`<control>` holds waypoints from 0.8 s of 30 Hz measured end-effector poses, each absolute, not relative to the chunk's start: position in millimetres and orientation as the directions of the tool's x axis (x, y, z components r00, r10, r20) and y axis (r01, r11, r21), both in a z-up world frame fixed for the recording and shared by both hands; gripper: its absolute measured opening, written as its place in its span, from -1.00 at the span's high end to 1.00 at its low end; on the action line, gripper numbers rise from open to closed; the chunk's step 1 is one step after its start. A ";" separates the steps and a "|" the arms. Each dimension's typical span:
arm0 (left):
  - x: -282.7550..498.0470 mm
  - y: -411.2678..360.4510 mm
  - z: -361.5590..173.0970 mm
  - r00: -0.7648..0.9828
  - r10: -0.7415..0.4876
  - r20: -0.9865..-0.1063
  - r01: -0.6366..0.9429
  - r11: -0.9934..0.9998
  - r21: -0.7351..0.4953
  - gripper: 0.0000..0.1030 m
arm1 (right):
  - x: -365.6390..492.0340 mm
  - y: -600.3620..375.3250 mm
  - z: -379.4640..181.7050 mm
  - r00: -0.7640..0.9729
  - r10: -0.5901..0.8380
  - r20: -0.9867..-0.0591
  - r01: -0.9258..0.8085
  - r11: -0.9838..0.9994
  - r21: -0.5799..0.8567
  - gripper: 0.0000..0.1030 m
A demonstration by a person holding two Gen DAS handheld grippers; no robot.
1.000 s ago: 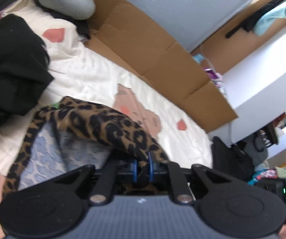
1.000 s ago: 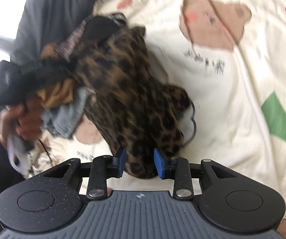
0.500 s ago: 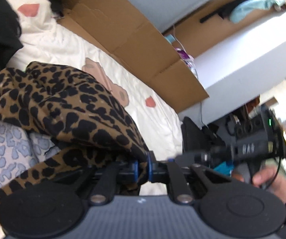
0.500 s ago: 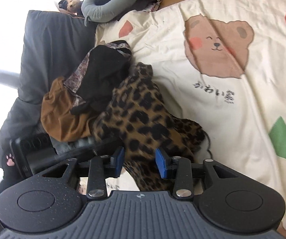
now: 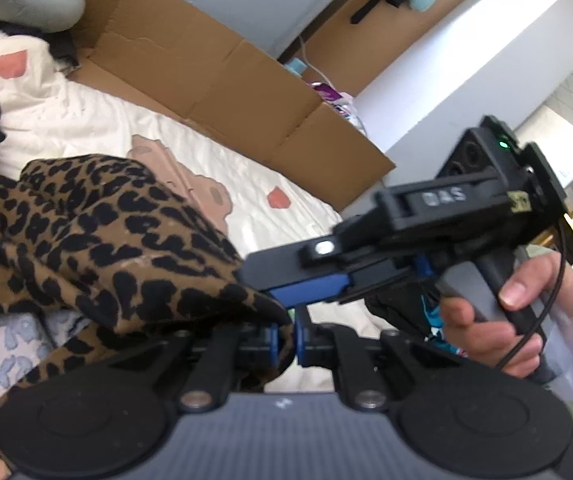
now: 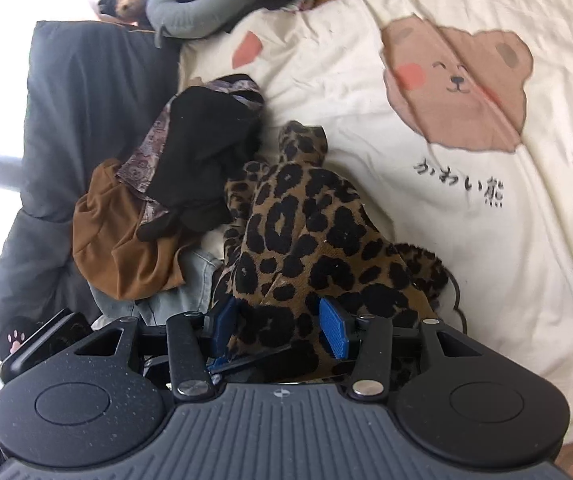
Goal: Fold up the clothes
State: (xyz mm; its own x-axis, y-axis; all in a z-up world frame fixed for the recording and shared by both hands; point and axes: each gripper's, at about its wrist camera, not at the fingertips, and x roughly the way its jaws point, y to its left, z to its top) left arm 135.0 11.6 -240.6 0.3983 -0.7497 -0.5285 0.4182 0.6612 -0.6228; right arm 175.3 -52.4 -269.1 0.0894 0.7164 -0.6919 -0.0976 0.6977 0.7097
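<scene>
A: While the left gripper (image 5: 285, 334) is staying clenched on a fold of the leopard-print garment (image 5: 98, 236), what is changing on the other side?

B: The right gripper (image 6: 282, 322) is spreading its jaws, wider than a second ago. Leopard cloth is lying between its blue pads (image 6: 332, 330), yet they are no longer pressing on it. In the left wrist view that gripper is now arriving just beside the pinched fold, carried in the person's hand (image 5: 514, 320), where a second ago it was not showing.

A: Meaning for the fold?

B: Probably a regrasp: the garment is hanging from the left pinch above the bedsheet (image 6: 366, 92), beside the clothes pile (image 6: 158, 208), not yet laid flat.

A: Any lettering?

B: The right gripper's housing is showing "DAS" (image 5: 444, 197); the sheet is carrying handwritten Japanese characters (image 6: 460, 184) under a bear (image 6: 454, 88).
</scene>
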 end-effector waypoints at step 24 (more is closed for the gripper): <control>129.1 37.5 -231.4 0.347 -0.697 -0.628 0.401 0.715 -0.572 0.39 | 162.1 -80.4 -306.8 0.022 0.727 -0.686 -0.057 0.686 0.726 0.99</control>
